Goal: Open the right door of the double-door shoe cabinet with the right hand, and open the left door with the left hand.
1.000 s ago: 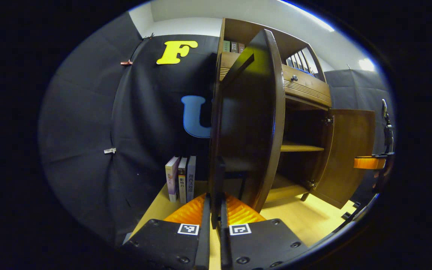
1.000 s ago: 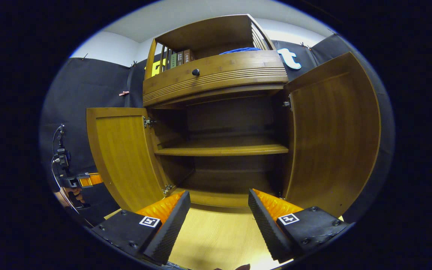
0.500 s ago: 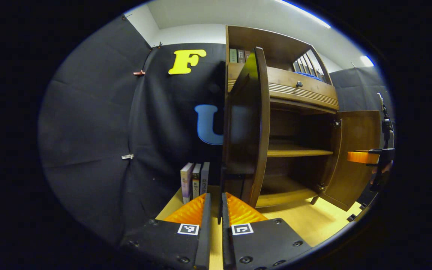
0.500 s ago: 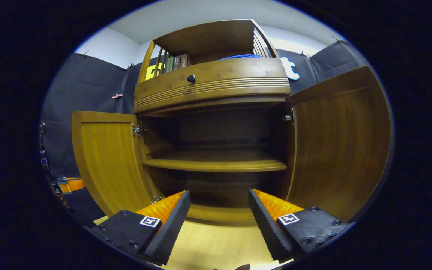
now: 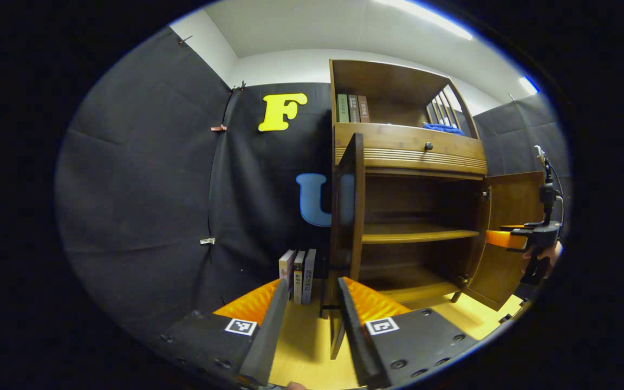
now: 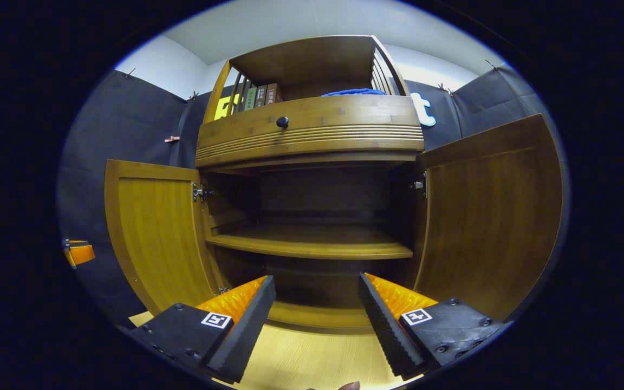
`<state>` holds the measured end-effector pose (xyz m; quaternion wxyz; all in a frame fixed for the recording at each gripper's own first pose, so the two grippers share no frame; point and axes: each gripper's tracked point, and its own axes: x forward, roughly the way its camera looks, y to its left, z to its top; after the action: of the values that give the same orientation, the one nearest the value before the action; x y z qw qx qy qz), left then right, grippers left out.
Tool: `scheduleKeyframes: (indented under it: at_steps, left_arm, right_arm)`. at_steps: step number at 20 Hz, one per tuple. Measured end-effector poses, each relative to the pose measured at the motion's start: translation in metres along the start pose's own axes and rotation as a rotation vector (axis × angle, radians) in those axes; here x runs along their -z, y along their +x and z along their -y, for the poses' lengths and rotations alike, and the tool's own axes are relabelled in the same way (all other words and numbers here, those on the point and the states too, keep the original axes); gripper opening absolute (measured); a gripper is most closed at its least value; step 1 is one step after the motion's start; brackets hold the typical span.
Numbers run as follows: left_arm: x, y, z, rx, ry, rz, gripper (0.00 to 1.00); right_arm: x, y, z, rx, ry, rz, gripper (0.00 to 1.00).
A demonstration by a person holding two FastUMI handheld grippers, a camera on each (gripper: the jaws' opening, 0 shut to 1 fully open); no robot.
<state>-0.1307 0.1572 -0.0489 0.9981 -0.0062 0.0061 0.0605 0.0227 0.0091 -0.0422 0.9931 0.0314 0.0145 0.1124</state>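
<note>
Both hand-held grippers hold nothing at this point: the left hand-held gripper (image 5: 305, 319) has its fingers parted a little, with a narrow gap between them, and the edge of the left door (image 5: 349, 216) stands just beyond that gap, seemingly not touched by either finger. The right hand-held gripper (image 6: 317, 317) has its fingers spread wide and points straight into the shoe cabinet (image 6: 312, 135), near its front but not touching it. In the right gripper view the left door (image 6: 155, 233) and the right door (image 6: 491, 216) are both swung well out from the frame, so the shelf (image 6: 312, 246) and the dark interior behind it lie fully exposed. In the left gripper view the right door (image 5: 507, 238) stands open on the far side, with the right hand-held gripper (image 5: 499, 238) and the hand (image 5: 547, 254) holding it seen just in front of that door. A few books (image 5: 297, 275) stand upright on the wooden floor (image 5: 453, 317) beside the cabinet, close to the black cloth wall. Judging from how the doors stand, both opening steps look done; what seems left is only to draw the two grippers back from the cabinet, if anything at all. The drawer knob (image 6: 282, 122) above the doors plays no part in the task.
</note>
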Motion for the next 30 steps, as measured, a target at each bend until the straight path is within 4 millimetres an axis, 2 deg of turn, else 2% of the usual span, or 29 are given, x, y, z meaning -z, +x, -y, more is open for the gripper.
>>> scheduleKeyframes:
  at_steps: [2,4,8,14,17,18,19,20,21,22,24,26,29,30]
  left_arm:
    - [-0.015,-0.004,0.014,0.006,-0.003,0.033,0.78]
    - [-0.021,-0.004,0.033,0.027,-0.018,0.04,0.96]
    - [-0.032,0.007,0.078,0.089,-0.033,0.053,0.96]
    - [-0.037,0.035,0.132,0.17,-0.045,0.045,0.96]
    - [-0.039,0.049,0.15,0.194,-0.021,0.046,0.96]
    - [-0.04,0.053,0.156,0.205,-0.013,0.048,0.96]
    - [-0.04,0.057,0.161,0.212,-0.008,0.051,0.96]
    - [-0.041,0.06,0.166,0.22,-0.01,0.053,0.96]
    - [-0.042,0.062,0.173,0.231,-0.018,0.054,0.96]
    - [-0.043,0.065,0.179,0.243,-0.025,0.057,0.96]
    - [-0.045,0.07,0.186,0.263,-0.025,0.069,0.96]
    - [-0.043,0.075,0.192,0.267,-0.006,0.067,0.96]
    - [-0.037,0.083,0.193,0.237,0.013,0.066,0.97]
    - [-0.034,0.085,0.194,0.225,0.008,0.06,0.96]
  right_arm:
    - [-0.004,-0.004,0.003,0.003,0.005,0.007,0.98]
    - [-0.009,-0.007,0.004,0.008,0.01,0.013,0.98]
    - [-0.02,-0.015,0.005,0.026,0.007,0.028,0.98]
    - [-0.037,-0.029,-0.003,0.05,-0.006,0.047,0.98]
    - [-0.04,-0.034,-0.005,0.066,-0.029,0.049,0.98]
    - [-0.041,-0.036,-0.003,0.077,-0.033,0.051,0.92]
    - [-0.044,-0.038,-0.004,0.086,-0.033,0.055,0.97]
    - [-0.046,-0.038,-0.005,0.095,-0.032,0.06,0.92]
    - [-0.049,-0.039,-0.005,0.106,-0.031,0.066,0.97]
    - [-0.051,-0.041,-0.006,0.117,-0.03,0.073,0.97]
    - [-0.055,-0.044,-0.005,0.137,-0.034,0.091,1.0]
    - [-0.056,-0.046,-0.003,0.149,-0.041,0.104,0.97]
    - [-0.054,-0.046,0.001,0.157,-0.061,0.107,0.97]
    - [-0.053,-0.045,0.0,0.146,-0.067,0.109,1.0]
